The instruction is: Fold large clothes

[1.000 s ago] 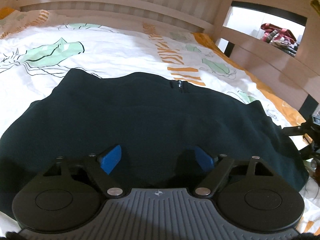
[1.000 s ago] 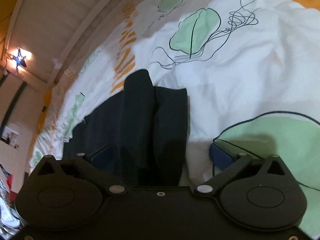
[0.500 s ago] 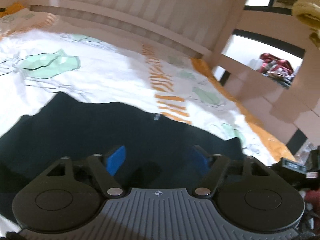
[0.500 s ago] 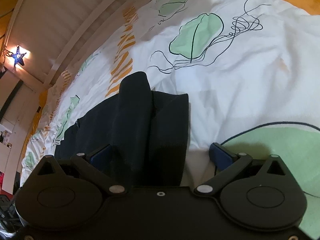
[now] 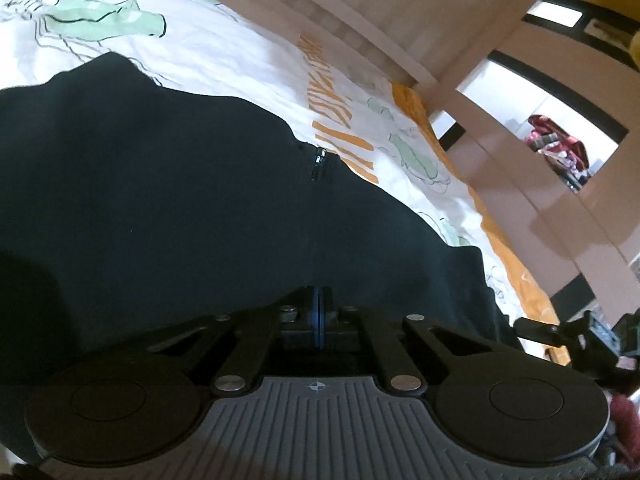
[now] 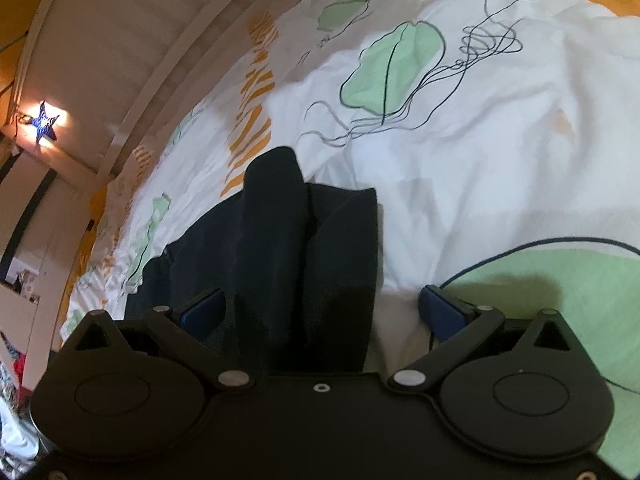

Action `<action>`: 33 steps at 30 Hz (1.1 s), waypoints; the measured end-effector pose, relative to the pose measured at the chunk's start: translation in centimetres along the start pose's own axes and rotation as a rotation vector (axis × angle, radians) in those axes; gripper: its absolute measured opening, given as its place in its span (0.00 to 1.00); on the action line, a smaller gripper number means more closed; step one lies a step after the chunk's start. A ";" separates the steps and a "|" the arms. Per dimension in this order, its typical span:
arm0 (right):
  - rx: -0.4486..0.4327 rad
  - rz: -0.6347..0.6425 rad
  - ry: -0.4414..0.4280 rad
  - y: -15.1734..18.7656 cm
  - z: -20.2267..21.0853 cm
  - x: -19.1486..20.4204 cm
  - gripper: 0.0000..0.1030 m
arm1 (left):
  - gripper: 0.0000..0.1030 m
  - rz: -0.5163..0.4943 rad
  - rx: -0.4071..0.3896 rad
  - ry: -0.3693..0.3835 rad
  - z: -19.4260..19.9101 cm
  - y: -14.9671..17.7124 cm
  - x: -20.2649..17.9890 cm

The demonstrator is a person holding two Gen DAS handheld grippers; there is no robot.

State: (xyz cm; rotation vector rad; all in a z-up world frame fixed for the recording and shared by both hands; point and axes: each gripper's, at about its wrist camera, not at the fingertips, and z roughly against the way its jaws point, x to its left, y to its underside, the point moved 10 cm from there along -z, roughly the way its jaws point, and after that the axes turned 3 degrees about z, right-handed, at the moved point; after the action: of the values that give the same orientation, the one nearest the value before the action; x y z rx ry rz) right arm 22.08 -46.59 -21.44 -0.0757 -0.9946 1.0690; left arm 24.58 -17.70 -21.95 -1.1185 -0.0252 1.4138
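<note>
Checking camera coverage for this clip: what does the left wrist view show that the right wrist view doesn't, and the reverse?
Only the left wrist view shows the left gripper, jaws just closed and shut; whether it pinches cloth cannot be told. It also shows the garment's zipper and a shelf opening with red items. Only the right wrist view shows the right gripper, open around a raised fold of cloth, and a lit star lamp. Both show the dark garment on the printed bedsheet.
</note>
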 end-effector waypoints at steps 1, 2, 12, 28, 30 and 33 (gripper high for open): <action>0.019 0.009 -0.005 0.2 0.1 0.2 1.00 | 0.03 -0.005 -0.004 -0.002 0.0 0.0 0.0; 0.047 0.021 -0.014 0.4 0.2 0.4 1.00 | 0.03 -0.006 -0.008 -0.003 0.1 0.1 0.0; 0.216 0.083 -0.054 3.9 0.7 2.5 0.47 | 0.03 -0.019 -0.027 -0.010 0.2 0.2 -0.2; 0.004 0.289 -0.164 1.2 4.7 18.1 0.23 | 0.04 -0.191 -0.030 -0.088 3.6 2.1 -1.7; 0.028 0.299 -0.198 1.4 3.3 20.8 0.23 | 0.04 -0.167 -0.025 -0.068 3.4 2.0 -1.2; 0.071 0.311 -0.246 1.9 0.7 24.8 0.24 | 0.04 -0.132 -0.022 -0.046 3.7 1.7 -0.6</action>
State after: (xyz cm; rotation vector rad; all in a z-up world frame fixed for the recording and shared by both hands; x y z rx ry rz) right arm 22.98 -27.11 -6.06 -0.0421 -1.1903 1.4225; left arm 20.88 -16.38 -20.77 -1.0831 -0.1454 1.3238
